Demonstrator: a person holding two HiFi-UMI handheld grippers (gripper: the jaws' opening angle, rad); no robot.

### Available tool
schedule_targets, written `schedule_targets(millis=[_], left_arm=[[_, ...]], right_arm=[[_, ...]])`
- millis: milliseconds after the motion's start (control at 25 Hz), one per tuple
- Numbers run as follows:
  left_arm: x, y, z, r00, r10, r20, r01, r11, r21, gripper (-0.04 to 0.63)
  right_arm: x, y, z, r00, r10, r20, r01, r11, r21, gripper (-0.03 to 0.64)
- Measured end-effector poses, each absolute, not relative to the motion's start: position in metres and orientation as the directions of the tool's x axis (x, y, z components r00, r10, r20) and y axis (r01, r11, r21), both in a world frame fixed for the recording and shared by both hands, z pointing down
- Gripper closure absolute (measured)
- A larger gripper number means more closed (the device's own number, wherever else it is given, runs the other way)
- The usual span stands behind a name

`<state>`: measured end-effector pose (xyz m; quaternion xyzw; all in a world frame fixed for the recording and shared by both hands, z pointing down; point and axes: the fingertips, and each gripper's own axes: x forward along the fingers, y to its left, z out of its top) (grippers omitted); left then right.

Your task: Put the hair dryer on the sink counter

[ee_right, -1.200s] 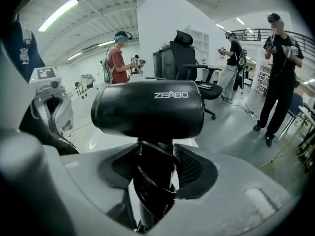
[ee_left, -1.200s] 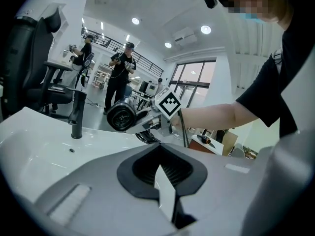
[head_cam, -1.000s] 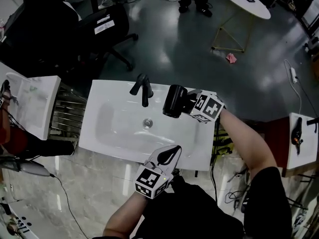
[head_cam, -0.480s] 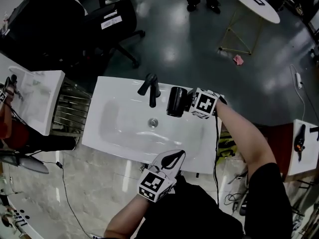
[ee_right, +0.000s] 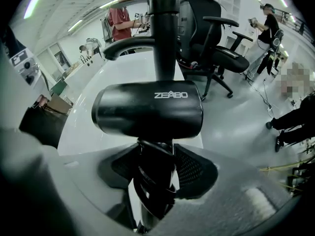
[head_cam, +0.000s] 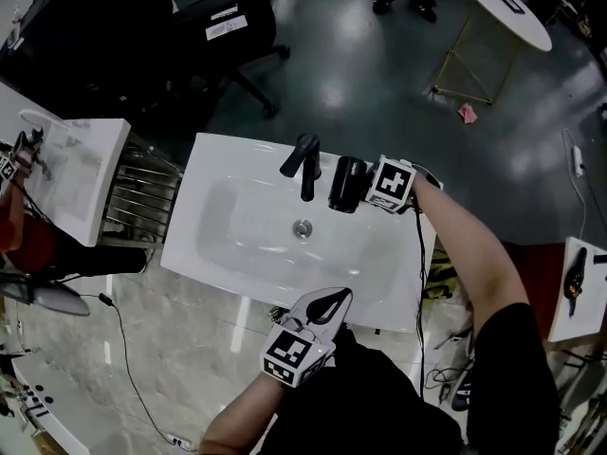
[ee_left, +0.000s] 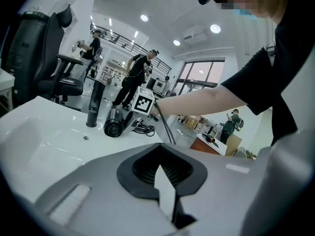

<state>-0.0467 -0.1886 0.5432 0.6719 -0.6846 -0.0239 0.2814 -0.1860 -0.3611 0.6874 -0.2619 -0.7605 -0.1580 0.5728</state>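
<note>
Here, right gripper (head_cam: 368,190) clamps hair dryer (head_cam: 345,184); beside faucet (head_cam: 306,162).

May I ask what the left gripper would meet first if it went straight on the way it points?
Most likely the white sink: the left gripper aims slightly down across its near rim toward the basin. The hair dryer lies farther on; depth is uncertain.

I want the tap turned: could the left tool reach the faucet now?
Probably yes: only bare sink basin lies between left tool and faucet; the hair dryer sits beside it, off that path.
</note>
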Motion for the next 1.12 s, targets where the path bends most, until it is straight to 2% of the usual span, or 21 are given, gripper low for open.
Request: schedule_targets(millis=[640,1120], left_arm=[[-0.053,-0.194,0.55,0.094,-0.929,0.358,-0.891,0.081,0.446,0.592],[-0.054,-0.191,0.547,0.08,-0.926,0.368,-0.893,0.097,0.439,0.592]], right_arm=[[-0.192,-0.364,0.702,-0.164,0.21,0.964,0.576,0.814,-0.08,0.399],[-0.189,-0.372,0.69,-0.265,0.265,0.927,0.505,0.857,-0.101,0.374]])
